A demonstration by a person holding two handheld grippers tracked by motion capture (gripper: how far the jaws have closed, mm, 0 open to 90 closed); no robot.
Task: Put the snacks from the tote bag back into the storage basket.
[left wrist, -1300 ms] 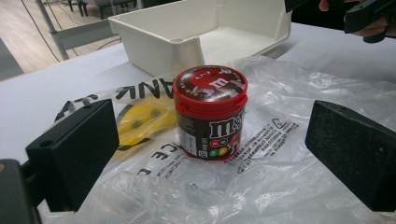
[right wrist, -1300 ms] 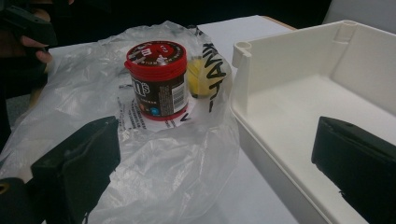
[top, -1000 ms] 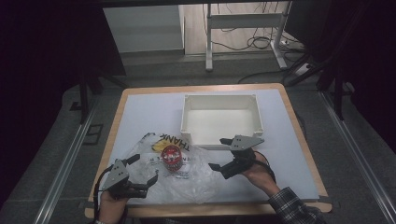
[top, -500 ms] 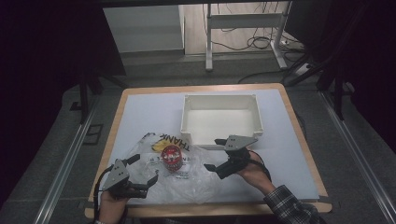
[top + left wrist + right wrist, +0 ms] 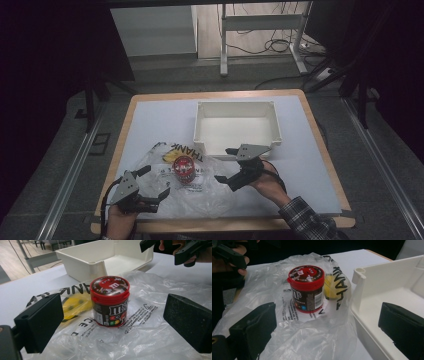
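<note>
candy jar (image 5: 184, 169) stands upright on the plastic bag (image 5: 200, 192), between both grippers and apart from each. left gripper (image 5: 150, 186) and right gripper (image 5: 226, 165) are both spread, empty; neither is clearly nearer.

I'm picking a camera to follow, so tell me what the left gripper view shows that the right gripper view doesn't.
The left gripper view alone shows the right gripper beyond the candy jar, and the jar's front logo. The right gripper view alone shows the jar's barcode side and the left gripper with the hand holding it. Both share the red-lidded jar standing upright on the plastic bag, the white bin behind or beside it, and open black jaws.
</note>
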